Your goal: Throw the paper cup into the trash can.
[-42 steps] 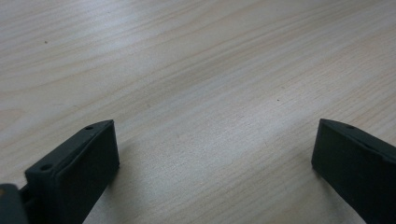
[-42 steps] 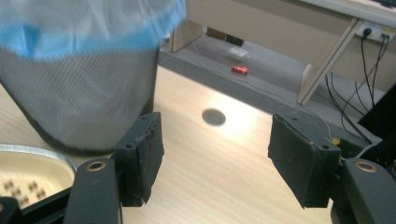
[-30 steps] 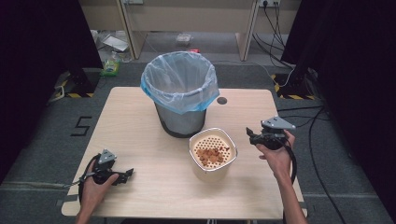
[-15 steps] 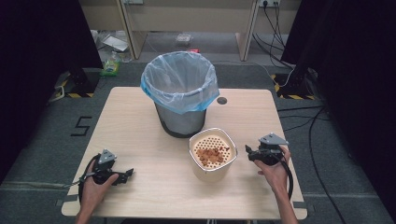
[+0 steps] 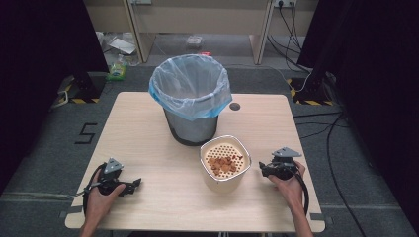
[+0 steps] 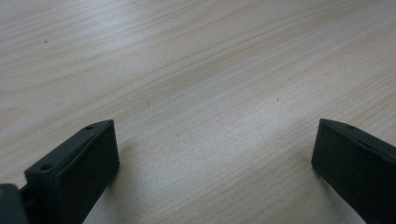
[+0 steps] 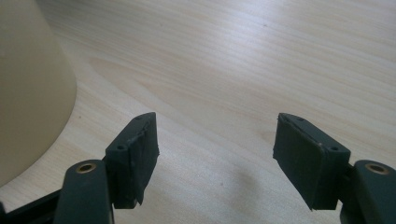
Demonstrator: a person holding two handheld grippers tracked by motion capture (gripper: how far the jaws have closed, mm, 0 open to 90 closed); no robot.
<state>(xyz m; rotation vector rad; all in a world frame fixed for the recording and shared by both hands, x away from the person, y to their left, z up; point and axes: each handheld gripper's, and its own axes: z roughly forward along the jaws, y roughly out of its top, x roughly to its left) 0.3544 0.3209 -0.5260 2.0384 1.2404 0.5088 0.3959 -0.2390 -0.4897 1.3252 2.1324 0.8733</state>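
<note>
Beside cream container (image 7: 28, 84), right hand-held gripper (image 7: 215, 149) spread, just widened, empty; contents, perhaps crumbs (image 5: 223, 164), overhead.

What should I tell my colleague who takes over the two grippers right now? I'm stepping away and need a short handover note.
Left gripper: open, empty, low over the table at the near left.
Right gripper: fingers have just been opening, nothing between them; it sits low beside the cream container, not touching it.
Container: upright near the table's middle, brown bits on its perforated insert. Lined trash bin stands just behind it.
Done: nothing gripped or emptied.
Left: probably grasp the container and tip the bits into the bin.
</note>
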